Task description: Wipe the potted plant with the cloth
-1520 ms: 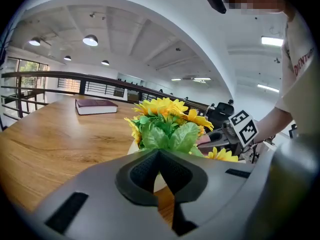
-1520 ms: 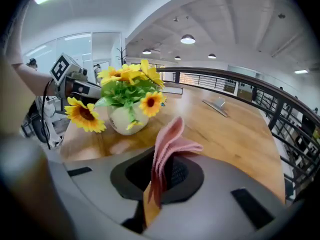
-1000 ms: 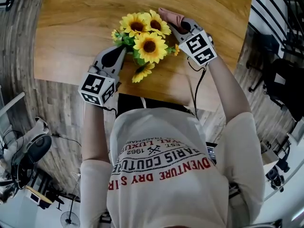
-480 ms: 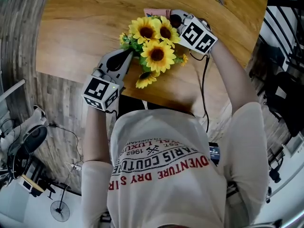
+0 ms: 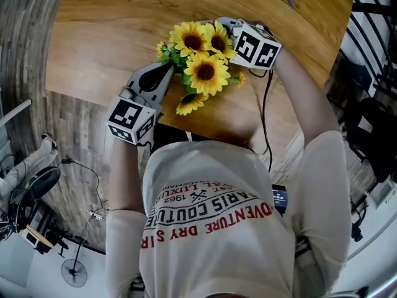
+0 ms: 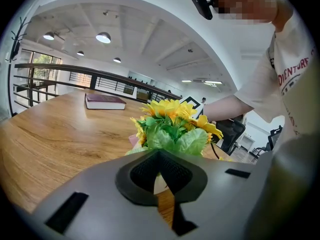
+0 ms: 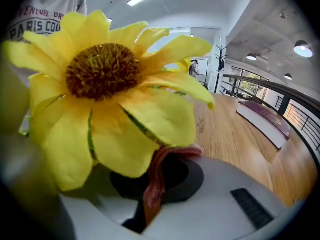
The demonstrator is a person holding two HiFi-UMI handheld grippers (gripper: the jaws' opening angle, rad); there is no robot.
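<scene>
Right tongs (image 7: 161,170) pinching cloth (image 7: 150,194) under a sunflower (image 7: 102,71): best drawn lightly along petals, with left tongs (image 6: 160,154), closed by the potted plant (image 5: 201,58), bracing it.

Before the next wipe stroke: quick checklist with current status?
1. Grip on the cloth: ok, the right gripper has its jaws shut on it.
2. Cloth at the plant: ok, a sunflower petal lies right over it.
3. Left gripper steadying the plant: cannot tell. Its jaws are shut just under the leaves, and nothing shows between them.
4. Pot upright: cannot tell, only a white sliver shows past the left jaws.
5. Book out of the way: ok, it lies far across the table.
</scene>
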